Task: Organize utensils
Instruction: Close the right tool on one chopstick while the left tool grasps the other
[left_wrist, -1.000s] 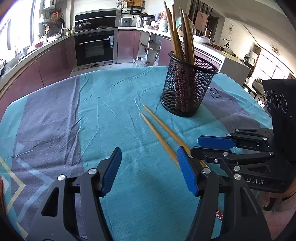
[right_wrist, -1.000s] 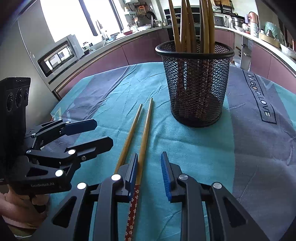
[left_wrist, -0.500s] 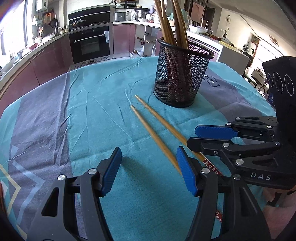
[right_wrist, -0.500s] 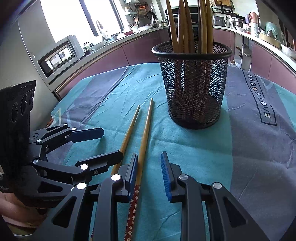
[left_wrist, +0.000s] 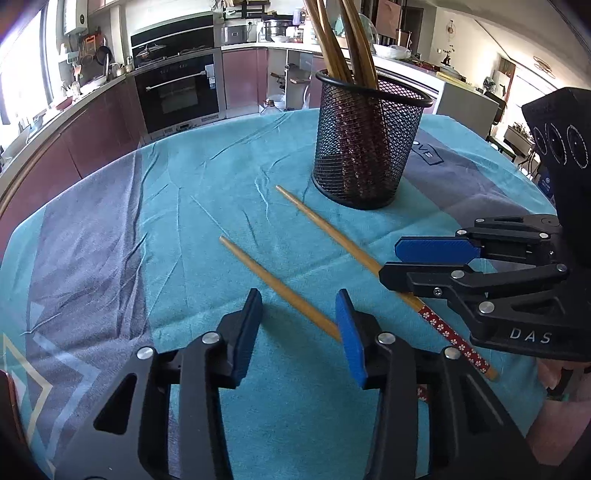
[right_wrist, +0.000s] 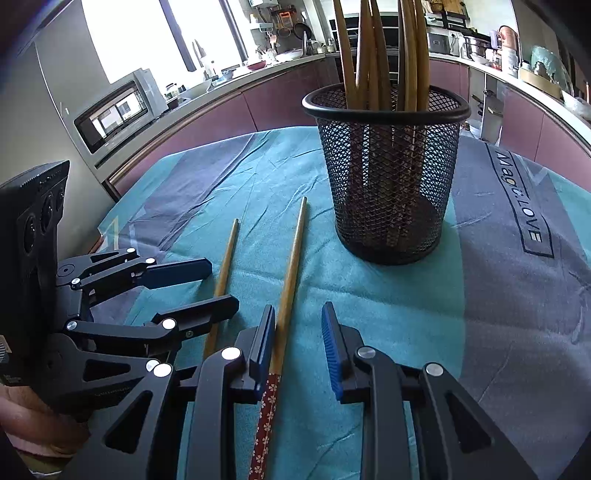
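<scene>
Two grippers low over two loose chopsticks beside a mesh cup on a teal cloth.

The left gripper (left_wrist: 299, 325) has just been narrowing its jaws around the near chopstick (left_wrist: 273, 282), which lies between the blue pads against the right one, the left pad clear of it, so not yet clamped; the right gripper (right_wrist: 297, 345) straddles the far chopstick (right_wrist: 290, 273), its jaws part open, the stick close against the left pad (right_wrist: 263, 343), the other pad apart, so no grip; that stick's red flowered end lies under the gripper; both sticks lie flat on the cloth (left_wrist: 184, 206), tips towards the cup (left_wrist: 364, 144), which stands upright just beyond them with more chopsticks (right_wrist: 376, 62) upright inside.
</scene>
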